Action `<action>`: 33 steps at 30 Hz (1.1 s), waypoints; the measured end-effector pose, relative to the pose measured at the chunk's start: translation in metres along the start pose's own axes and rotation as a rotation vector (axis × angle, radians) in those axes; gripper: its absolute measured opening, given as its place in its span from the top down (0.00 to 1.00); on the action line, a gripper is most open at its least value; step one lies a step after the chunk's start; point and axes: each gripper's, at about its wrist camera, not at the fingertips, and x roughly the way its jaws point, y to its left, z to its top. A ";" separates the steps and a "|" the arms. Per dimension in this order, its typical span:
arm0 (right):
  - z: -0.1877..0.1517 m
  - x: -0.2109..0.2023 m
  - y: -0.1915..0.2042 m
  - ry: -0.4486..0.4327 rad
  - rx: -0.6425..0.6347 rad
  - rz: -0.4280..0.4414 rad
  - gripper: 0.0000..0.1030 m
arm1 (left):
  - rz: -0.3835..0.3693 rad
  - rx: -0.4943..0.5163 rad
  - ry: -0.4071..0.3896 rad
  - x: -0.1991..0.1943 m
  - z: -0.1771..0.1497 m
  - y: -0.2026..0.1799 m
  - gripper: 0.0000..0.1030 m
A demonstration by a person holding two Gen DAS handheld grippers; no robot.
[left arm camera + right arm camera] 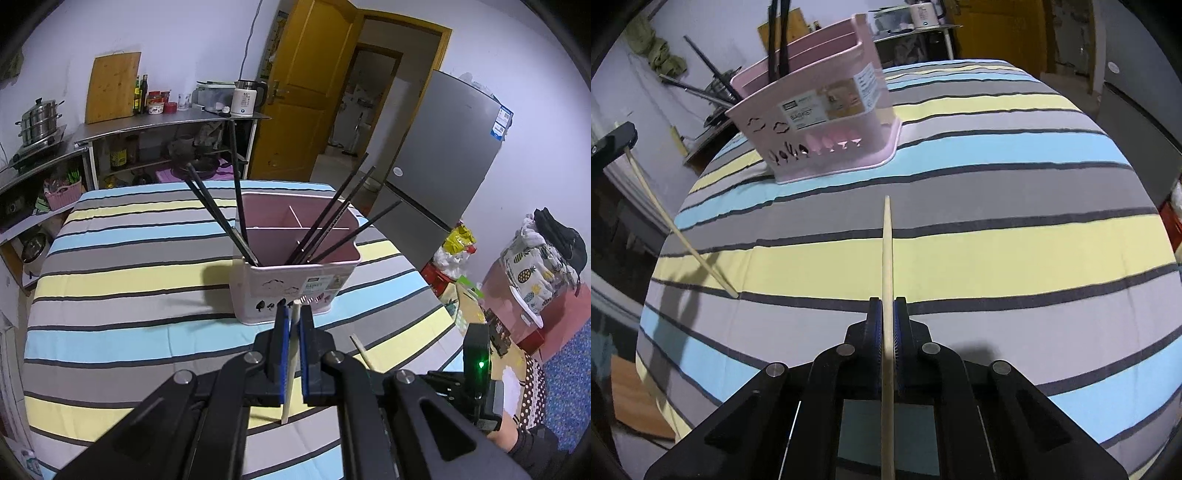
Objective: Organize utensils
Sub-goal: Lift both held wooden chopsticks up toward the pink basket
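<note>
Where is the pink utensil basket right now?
The pink utensil basket stands upright on the striped tablecloth, straight ahead of the left gripper; in the right wrist view it sits up and left of the right gripper.

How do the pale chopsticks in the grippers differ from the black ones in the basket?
The wooden chopsticks are pale; the black chopsticks are dark. One wooden chopstick sits clamped in each gripper, left gripper and right gripper; the black ones lean loose in the pink basket. All are slim sticks.

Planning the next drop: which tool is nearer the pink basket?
Left. The left tool sits just short of the pink basket; the right tool is well back across the striped cloth.
</note>
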 end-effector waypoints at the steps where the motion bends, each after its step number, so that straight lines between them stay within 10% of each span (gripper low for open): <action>1: 0.005 0.001 0.003 -0.003 -0.013 -0.005 0.88 | 0.001 -0.001 0.000 0.000 -0.001 0.000 0.95; 17: 0.064 0.047 0.008 0.056 -0.086 -0.040 0.95 | -0.004 -0.010 0.007 0.004 0.001 0.001 0.95; 33: 0.094 -0.065 0.032 -0.229 -0.112 0.030 0.95 | -0.003 0.006 0.013 0.000 0.005 -0.011 0.95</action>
